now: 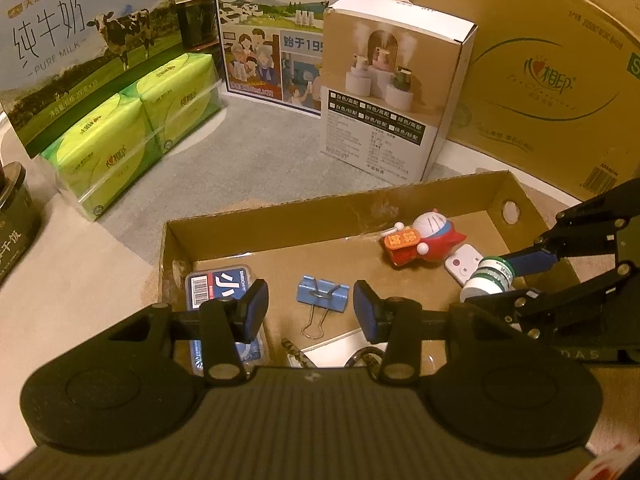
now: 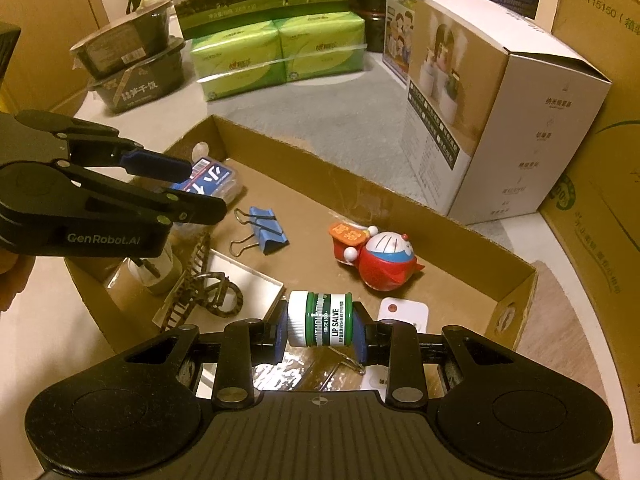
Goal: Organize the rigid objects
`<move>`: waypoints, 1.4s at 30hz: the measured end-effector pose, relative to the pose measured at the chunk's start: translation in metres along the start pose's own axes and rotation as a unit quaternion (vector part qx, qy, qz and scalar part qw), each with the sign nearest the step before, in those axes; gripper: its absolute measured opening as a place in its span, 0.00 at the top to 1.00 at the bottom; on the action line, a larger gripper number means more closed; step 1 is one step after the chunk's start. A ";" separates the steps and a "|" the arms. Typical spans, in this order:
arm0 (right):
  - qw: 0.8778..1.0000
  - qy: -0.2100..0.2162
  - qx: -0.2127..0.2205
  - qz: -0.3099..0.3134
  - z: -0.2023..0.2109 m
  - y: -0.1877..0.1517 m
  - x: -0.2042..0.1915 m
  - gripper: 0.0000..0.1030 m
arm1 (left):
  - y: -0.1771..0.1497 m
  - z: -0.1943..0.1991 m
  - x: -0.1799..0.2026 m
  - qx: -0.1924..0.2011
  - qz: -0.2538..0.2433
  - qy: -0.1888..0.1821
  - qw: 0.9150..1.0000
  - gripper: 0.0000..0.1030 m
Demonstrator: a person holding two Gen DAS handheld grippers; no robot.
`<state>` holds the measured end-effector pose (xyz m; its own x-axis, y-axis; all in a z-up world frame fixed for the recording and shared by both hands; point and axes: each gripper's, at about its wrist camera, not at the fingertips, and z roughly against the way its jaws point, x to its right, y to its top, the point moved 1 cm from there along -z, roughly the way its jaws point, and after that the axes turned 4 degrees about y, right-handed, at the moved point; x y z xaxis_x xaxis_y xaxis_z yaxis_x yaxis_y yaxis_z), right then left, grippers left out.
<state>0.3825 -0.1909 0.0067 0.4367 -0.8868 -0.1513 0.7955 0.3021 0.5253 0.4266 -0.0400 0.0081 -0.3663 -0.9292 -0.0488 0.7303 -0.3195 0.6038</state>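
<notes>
A shallow cardboard tray point(image 1: 280, 210) point(image 2: 304, 156) holds small items: a blue binder clip point(image 1: 322, 294) point(image 2: 266, 226), a red and white Doraemon toy point(image 1: 426, 240) point(image 2: 380, 258), a blue packet point(image 1: 218, 286) point(image 2: 214, 178), a white remote point(image 1: 464, 264) point(image 2: 404, 312), a brown hair claw point(image 2: 212, 292) and a white lid point(image 2: 244, 284). My right gripper point(image 2: 320, 326) point(image 1: 494, 280) is shut on a green lip salve jar point(image 2: 320, 318) point(image 1: 490, 278), held sideways just above the tray's near right part. My left gripper point(image 1: 310, 312) point(image 2: 200, 188) is open and empty over the tray's left part, above the binder clip.
A white humidifier box point(image 1: 396, 92) point(image 2: 500, 120) stands behind the tray. Green tissue packs point(image 1: 132, 128) point(image 2: 280, 50), milk cartons point(image 1: 72, 40) and a big brown carton point(image 1: 540, 60) ring the grey table. Black food bowls point(image 2: 132, 64) stand at the far left.
</notes>
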 end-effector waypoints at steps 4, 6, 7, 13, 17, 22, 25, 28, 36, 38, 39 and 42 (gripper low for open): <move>1.000 0.001 -0.001 0.001 -0.003 0.001 0.000 0.69 | -0.001 -0.001 0.000 -0.001 0.000 -0.001 1.000 0.59; 1.000 0.001 0.000 0.000 -0.004 0.001 0.000 0.69 | -0.002 -0.002 -0.001 -0.001 0.001 -0.002 1.000 0.59; 1.000 0.001 0.000 -0.001 -0.004 0.001 0.000 0.69 | -0.002 -0.003 -0.001 -0.002 0.001 -0.001 1.000 0.59; 1.000 0.003 0.004 -0.004 -0.006 0.004 0.001 0.69 | -0.002 -0.004 -0.003 -0.002 0.003 -0.001 1.000 0.59; 1.000 0.017 0.011 -0.022 -0.007 0.007 0.006 0.68 | -0.003 -0.004 -0.005 -0.001 0.005 0.001 1.000 0.59; 0.999 0.013 0.019 -0.038 -0.004 0.006 0.011 0.48 | -0.003 -0.003 -0.006 0.000 0.006 0.002 1.000 0.59; 0.999 0.005 0.021 -0.036 -0.002 0.004 0.013 0.48 | -0.003 -0.002 -0.007 0.001 0.008 0.003 1.000 0.59; 0.999 -0.003 0.021 -0.035 0.000 0.003 0.014 0.48 | -0.004 0.000 -0.007 0.001 0.011 0.002 1.000 0.59; 0.999 -0.007 0.025 -0.034 0.014 -0.004 0.010 0.47 | -0.005 0.014 -0.004 0.006 0.009 0.010 1.000 0.59; 0.999 -0.007 0.029 -0.035 0.019 -0.006 0.008 0.47 | -0.005 0.020 -0.003 0.009 0.010 0.012 1.000 0.56; 0.999 -0.008 0.031 -0.037 0.022 -0.007 0.008 0.46 | -0.005 0.023 -0.003 0.011 0.010 0.013 1.000 0.55; 0.998 -0.009 0.037 -0.040 0.033 -0.010 0.005 0.41 | -0.007 0.034 -0.001 0.017 0.016 0.014 1.000 0.50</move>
<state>0.3630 -0.2103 0.0282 0.3641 -0.9137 -0.1805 0.7938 0.2031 0.5733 0.4020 -0.0304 0.0313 -0.3271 -0.9436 -0.0507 0.7212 -0.2840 0.6318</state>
